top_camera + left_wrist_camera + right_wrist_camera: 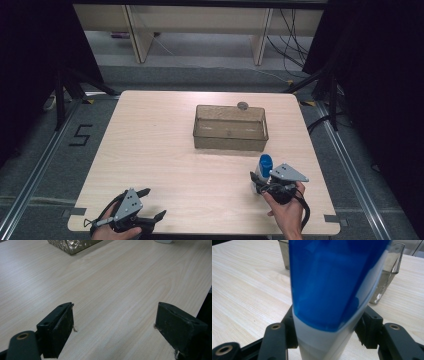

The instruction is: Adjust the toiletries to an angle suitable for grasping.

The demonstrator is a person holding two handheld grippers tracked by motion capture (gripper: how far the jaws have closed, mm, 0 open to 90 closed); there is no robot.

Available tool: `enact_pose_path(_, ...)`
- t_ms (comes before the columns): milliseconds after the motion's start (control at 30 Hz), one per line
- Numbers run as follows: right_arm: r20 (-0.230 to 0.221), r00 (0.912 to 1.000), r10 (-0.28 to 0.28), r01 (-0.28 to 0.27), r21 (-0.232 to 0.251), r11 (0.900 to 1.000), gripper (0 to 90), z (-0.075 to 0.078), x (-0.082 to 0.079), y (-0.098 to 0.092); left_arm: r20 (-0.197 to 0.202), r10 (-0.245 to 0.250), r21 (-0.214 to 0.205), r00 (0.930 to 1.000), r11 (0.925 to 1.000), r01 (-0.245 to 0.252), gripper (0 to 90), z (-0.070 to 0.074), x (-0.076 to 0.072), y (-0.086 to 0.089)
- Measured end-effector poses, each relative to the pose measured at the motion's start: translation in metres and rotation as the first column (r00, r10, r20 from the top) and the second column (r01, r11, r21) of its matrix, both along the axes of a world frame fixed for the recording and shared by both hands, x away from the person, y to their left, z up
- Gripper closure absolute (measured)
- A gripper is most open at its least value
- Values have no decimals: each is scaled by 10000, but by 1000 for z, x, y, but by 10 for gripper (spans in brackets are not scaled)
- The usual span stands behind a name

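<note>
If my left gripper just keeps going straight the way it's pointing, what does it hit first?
Bare table first, as the left gripper, fingers open, points forward and slightly down. Farther on, the bin sits left of that line; depth is hard to judge.

A single black numeral "5" is showing in the high view, marked on the grey floor just off the tabletop, at about nine o'clock from the tabletop's middle. It is lying angled, with its top toward the far side of the room. Nothing else is reading as text, label or brand: the surfaces in the left gripper view and the right gripper view are carrying no legible writing.
</note>
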State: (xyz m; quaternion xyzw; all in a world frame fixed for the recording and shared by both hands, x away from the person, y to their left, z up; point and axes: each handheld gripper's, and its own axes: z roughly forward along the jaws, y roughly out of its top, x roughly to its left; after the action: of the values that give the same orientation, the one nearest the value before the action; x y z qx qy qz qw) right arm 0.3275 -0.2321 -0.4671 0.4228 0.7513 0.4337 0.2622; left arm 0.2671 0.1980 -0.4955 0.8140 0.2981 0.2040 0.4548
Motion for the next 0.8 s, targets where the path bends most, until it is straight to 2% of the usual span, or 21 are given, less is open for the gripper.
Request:
enact_pose_path(200,-63,10000,55,-55,8,10000,504,0,1,0,21,19,47,10000,10000,-19,146,0,0,1)
enact_pose_path(300,100,9999,16,-15,-86,10000,514,0,2,2,-2,13,-1,10000,10000,-13,146,0,0,0)
enact_pose_path(400,71,9999,94,-94,-41,9999,519,1,1,2,13,22,0,10000,10000,-22,146,0,0,0)
enact_pose_path(467,-21,10000,87,-86,239,9997,522,2,-1,2,-16,-50,-15,10000,10000,50,147,1,1,0)
enact_pose_path(567,202,9997,97,-102,264,9996,523,5,-2,1,89,5,20,10000,10000,-5,147,1,1,-1)
enact_pose_path(600,491,9988,64,-72,155,9999,525,7,-2,0,34,-31,29,10000,10000,31,146,1,1,-1)
enact_pose_path(633,242,9996,125,-132,285,9995,525,8,-3,0,-23,-16,8,10000,10000,16,146,1,1,-1)
enact_pose_path(700,545,9985,88,-94,118,9999,526,8,-2,-2,-9,-17,88,10000,10000,17,147,1,1,-1)
enact_pose_path(800,276,9996,72,-78,241,9997,527,8,-4,-4,2,-43,-5,10000,10000,43,146,1,1,-1)
